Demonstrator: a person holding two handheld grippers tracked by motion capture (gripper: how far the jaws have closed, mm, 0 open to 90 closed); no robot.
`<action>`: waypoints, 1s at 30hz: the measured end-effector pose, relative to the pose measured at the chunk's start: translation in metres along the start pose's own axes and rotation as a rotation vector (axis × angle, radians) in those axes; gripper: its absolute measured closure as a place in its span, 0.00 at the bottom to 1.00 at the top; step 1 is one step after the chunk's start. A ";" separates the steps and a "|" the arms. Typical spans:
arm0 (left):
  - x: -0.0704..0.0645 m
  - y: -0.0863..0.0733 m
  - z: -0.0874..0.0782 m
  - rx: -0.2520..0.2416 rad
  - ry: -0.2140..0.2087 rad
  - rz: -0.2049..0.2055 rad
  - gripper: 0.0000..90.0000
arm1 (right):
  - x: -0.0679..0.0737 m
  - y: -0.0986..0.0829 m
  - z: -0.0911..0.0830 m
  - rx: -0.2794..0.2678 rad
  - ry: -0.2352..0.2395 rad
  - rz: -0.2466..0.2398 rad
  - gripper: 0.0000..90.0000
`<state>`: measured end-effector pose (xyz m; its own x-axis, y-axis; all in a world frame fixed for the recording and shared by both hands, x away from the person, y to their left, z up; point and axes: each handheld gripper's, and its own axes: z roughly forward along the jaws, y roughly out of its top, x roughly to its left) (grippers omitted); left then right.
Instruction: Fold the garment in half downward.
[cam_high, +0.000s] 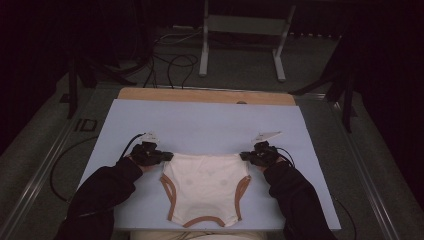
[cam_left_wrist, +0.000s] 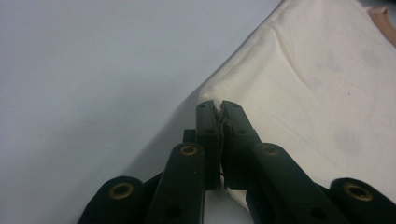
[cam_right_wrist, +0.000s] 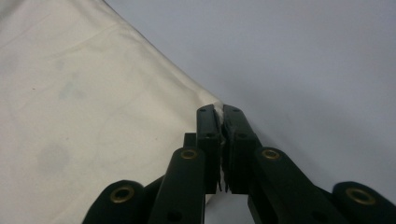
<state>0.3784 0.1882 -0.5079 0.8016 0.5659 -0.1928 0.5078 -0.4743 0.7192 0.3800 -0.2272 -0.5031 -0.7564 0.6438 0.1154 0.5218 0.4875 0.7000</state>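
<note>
Both sets of jaws are clamped on cloth: my left gripper (cam_high: 167, 156) pinches one upper corner of the cream garment (cam_high: 205, 187), and my right gripper (cam_high: 244, 156) pinches the other upper corner. In each gripper view a sliver of cream fabric shows between the closed jaw tips.

Largest item first: the pale blue table sheet (cam_high: 200, 125) covers the work surface, with a strip of wooden board (cam_high: 205, 95) exposed at 12 o'clock. The garment lies flat on the sheet at 6 o'clock of its centre, near my edge of the table. Its top hem runs straight between the two grippers, left at 9 o'clock, right at 3 o'clock. Brown trim (cam_high: 169, 192) borders both leg openings and the bottom curve. My dark sleeves (cam_high: 107, 187) enter from 6 o'clock.
</note>
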 end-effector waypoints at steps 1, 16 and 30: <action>0.001 0.001 0.000 -0.005 0.006 0.008 0.98 | -0.001 0.001 -0.001 -0.004 -0.002 -0.005 0.96; 0.014 0.022 0.005 -0.048 0.065 -0.012 0.98 | -0.021 0.025 -0.003 -0.035 -0.042 0.034 0.96; 0.031 0.040 0.019 -0.072 0.133 -0.031 0.98 | -0.041 0.039 0.009 -0.040 -0.085 0.071 0.96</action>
<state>0.4297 0.1744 -0.4977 0.7348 0.6661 -0.1285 0.5036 -0.4087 0.7612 0.4351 -0.2296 -0.4873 -0.6807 0.7247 0.1066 0.5558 0.4162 0.7197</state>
